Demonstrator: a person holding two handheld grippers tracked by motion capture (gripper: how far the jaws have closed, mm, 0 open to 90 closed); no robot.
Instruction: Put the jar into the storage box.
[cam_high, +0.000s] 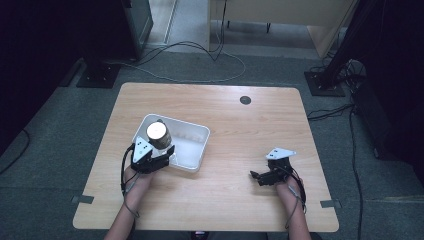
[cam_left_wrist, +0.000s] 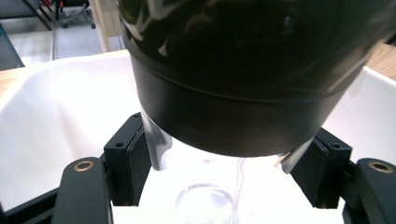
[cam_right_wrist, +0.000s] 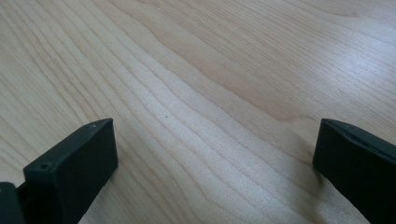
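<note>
A dark cup (cam_high: 159, 134) is held by the left gripper (cam_high: 162, 154) over the near left corner of a white tub (cam_high: 197, 136), which sits on the left half of a wooden table (cam_high: 250, 130). Seen from the high view, the cup is tipped so that its pale round end faces upward — whether that end is the base or a lid cannot be told. In the left gripper view the cup (cam_left_wrist: 243, 74) looms large and close: a glossy dark body with a matte black band around it and a clear, glassy part below. That clear part is clamped between the two black pads (cam_left_wrist: 133, 165), which are closed against it on either side, and the white inside of the tub (cam_left_wrist: 60, 116) spreads behind and below.

The right gripper (cam_high: 256, 176) is rested low on the right half of the table, well apart from the tub and the cup. In the right gripper view its jaws are seen spread wide with nothing between them — bare wood grain (cam_right_wrist: 210, 93) lies beneath. Cables are trailed from both grippers back along the person's forearms at the near edge of the table.
</note>
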